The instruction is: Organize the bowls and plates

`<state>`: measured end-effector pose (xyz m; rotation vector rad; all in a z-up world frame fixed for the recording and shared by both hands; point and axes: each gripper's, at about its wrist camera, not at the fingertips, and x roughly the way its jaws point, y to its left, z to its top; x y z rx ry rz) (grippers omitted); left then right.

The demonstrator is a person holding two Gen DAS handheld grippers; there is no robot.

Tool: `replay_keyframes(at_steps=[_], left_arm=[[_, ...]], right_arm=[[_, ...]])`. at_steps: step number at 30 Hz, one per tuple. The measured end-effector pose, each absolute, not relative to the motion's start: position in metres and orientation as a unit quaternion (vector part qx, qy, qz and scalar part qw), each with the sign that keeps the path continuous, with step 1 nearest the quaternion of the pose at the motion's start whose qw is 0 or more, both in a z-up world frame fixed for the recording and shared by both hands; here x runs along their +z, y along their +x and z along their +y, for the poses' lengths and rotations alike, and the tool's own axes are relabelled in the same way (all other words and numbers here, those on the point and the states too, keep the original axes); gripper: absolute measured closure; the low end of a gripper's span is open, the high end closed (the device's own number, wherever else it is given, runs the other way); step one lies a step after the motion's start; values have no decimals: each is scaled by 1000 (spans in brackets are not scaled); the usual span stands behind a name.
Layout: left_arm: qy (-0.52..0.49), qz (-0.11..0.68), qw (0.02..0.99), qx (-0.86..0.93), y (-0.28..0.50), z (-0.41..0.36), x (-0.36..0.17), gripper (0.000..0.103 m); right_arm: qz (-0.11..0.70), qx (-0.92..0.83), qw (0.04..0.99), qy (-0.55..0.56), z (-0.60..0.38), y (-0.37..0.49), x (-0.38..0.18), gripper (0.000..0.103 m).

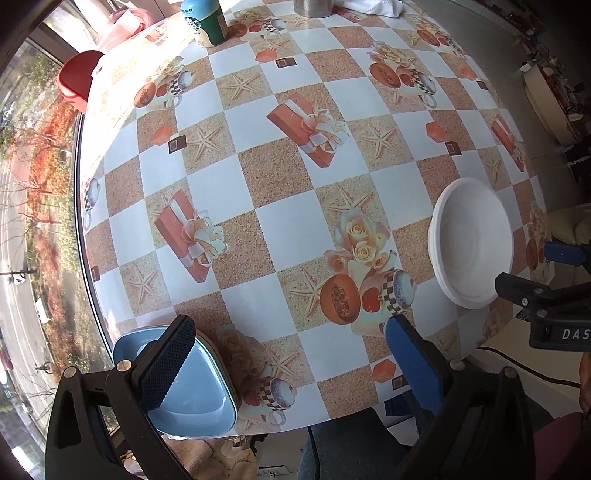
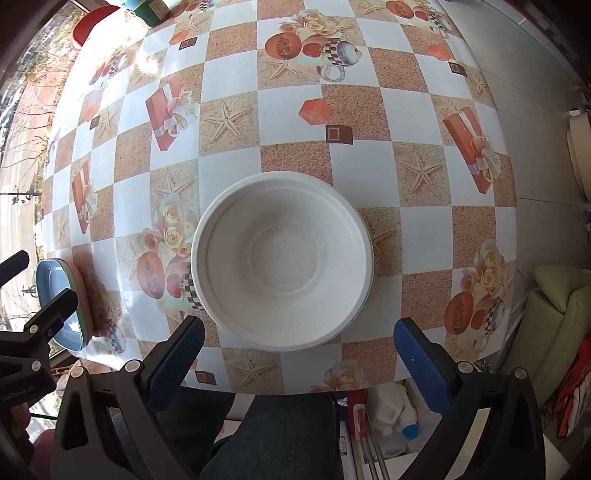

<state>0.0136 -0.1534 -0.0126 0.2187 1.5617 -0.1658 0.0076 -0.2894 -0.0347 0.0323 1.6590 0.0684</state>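
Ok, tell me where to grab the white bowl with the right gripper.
Grip the near rim of the white bowl, coming in from the table's front edge. It sits upright and empty, too wide to span, so put one of the right gripper's fingers inside the wall and one outside. Both fingers already stand open just short of it.

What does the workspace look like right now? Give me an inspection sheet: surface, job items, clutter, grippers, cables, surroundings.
Surface: table under a glossy checkered tablecloth printed with starfish, roses and gift boxes.
Job's things: round white disposable bowl, empty and upright, near the front edge; blue square ceramic plate at the front left corner, overhanging the edge slightly.
Clutter: green and white Starbucks can and metal container at the far side, white cloth beside it.
Grippers: left gripper open, one finger over the plate; right gripper open, just short of the bowl.
Cables: one dark cable below the table edge.
Surroundings: red stool, window with street view, white bottles under the table.
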Motion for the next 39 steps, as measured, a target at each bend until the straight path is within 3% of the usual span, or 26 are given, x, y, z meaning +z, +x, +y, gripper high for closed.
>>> replay_keyframes(at_steps=[14, 25, 39], left_arm=[[99, 724, 679, -71, 10, -174, -45, 0], [126, 713, 685, -83, 26, -244, -66, 0], [129, 725, 676, -25, 40, -269, -115, 2]], right_arm=[[753, 10, 657, 44, -311, -8, -58, 0], [743, -49, 662, 87, -355, 3, -76, 0], [745, -7, 658, 108, -365, 24, -112, 0]])
